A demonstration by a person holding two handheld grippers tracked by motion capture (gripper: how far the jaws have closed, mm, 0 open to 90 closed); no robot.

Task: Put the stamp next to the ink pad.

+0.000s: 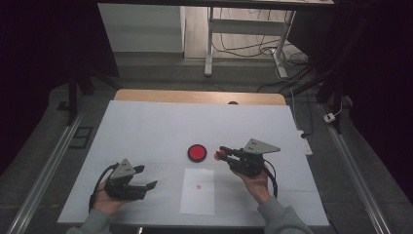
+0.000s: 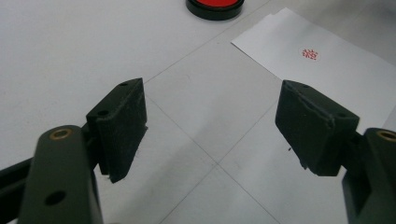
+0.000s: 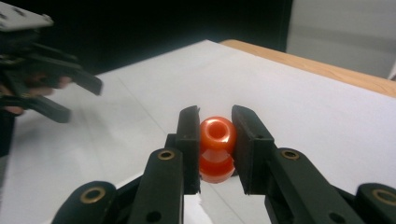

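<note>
Two tools sit low over the white desk [image 1: 146, 126]. Much of the red stamp [image 3: 216, 148] is hidden between the pads of the right tool [image 3: 215, 149], which pinches it; its rounded, hollow end shows, the printing face does not. From the high view the stamp [image 1: 220, 155] is a small red blur at the tool's tip, just right of the round red ink pad [image 1: 197, 153], whose far edge is cut off in the left gripper view. The left tool [image 2: 212, 126] has its jaws spread with nothing between, angled toward the paper sheet [image 1: 197, 191]. The sheet's small red mark [image 2: 309, 53] is too fine to read. Both hands grip from below, forearms entering at the bottom edge.
</note>
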